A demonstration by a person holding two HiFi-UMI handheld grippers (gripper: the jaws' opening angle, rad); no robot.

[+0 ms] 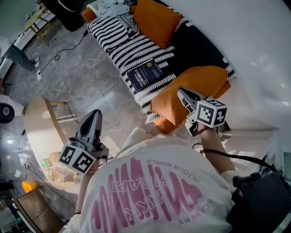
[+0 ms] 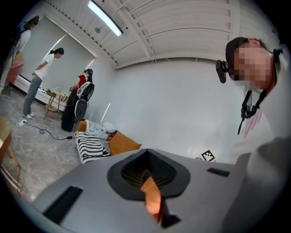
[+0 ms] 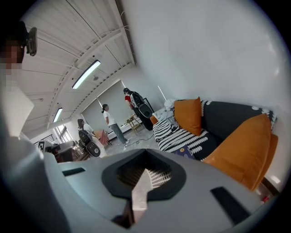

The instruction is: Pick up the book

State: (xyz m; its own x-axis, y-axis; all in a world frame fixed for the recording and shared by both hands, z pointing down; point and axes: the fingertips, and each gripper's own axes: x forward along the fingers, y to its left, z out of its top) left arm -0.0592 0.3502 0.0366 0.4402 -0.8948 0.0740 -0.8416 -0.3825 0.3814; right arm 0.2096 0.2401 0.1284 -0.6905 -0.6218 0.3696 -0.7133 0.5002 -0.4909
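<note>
A dark blue book (image 1: pixel 144 75) lies flat on the black-and-white striped blanket (image 1: pixel 122 45) of the sofa; it also shows small in the right gripper view (image 3: pixel 184 151). My right gripper (image 1: pixel 183 96) is shut with nothing in it and hangs over the near orange cushion (image 1: pixel 195 91), short of the book. My left gripper (image 1: pixel 93 116) is shut and empty, held level over the floor well left of the sofa. In the left gripper view the jaws (image 2: pixel 150 182) stand together, pointing across the room.
A second orange cushion (image 1: pixel 157 20) and crumpled clothes (image 1: pixel 109 8) lie at the sofa's far end. A round wooden table (image 1: pixel 38 132) stands at the left. Cables (image 1: pixel 59 54) run over the marble floor. Several people stand far off (image 3: pixel 111 123). A white wall (image 1: pixel 254 45) backs the sofa.
</note>
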